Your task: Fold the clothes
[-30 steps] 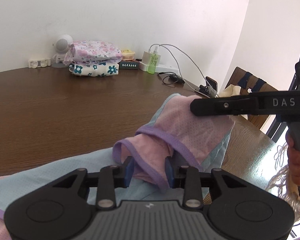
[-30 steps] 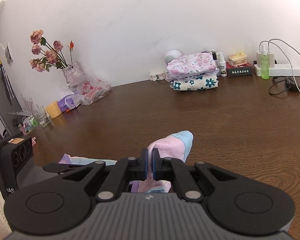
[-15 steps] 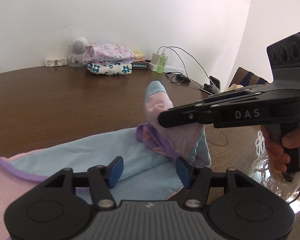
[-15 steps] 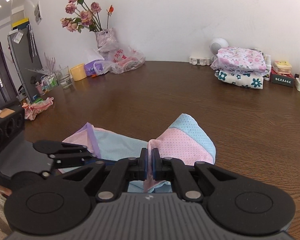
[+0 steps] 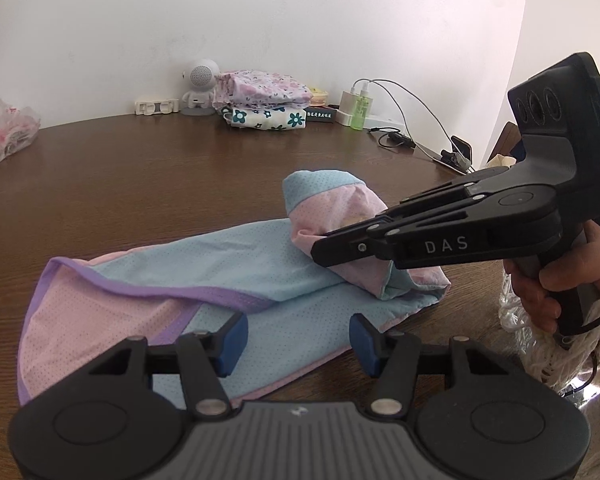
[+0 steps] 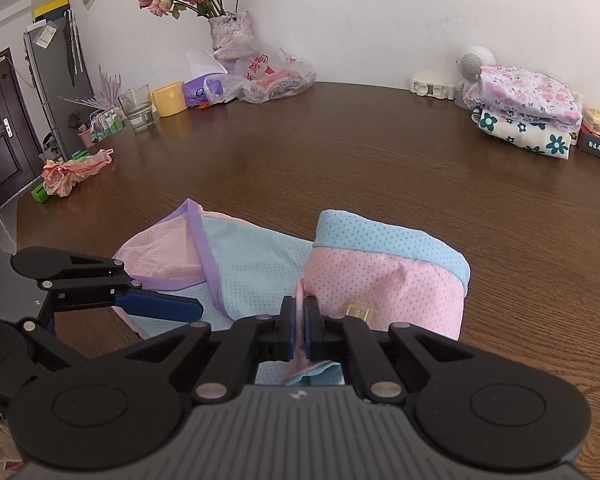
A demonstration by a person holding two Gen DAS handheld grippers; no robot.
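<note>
Brown wooden table (image 6: 340, 152) fills both views. On its near part lies the task garment (image 5: 188, 300), pink and light-blue mesh with purple trim, spread flat on the left; its right end is lifted and bunched.

Right gripper (image 6: 299, 330): jaws clenched on a pink fold of the garment, fabric visibly pinched between the blue pads. A hand (image 5: 548, 284) grips its handle in the left wrist view.

Left gripper (image 5: 294, 344): jaws released, blue pads apart over the flat light-blue part, nothing between them.

Far edge, by the wall: stack of folded floral clothes (image 6: 524, 112), two pieces, pink print on top of blue-flower print.

Containers: plastic bag (image 6: 276, 74), contents reddish, not identifiable; vase (image 6: 230, 34) holding dried roses; drinking glass (image 6: 138, 108), apparently some clear liquid; yellow cup (image 6: 169, 99), contents hidden; green bottle (image 5: 360, 112) near a charger.
</note>
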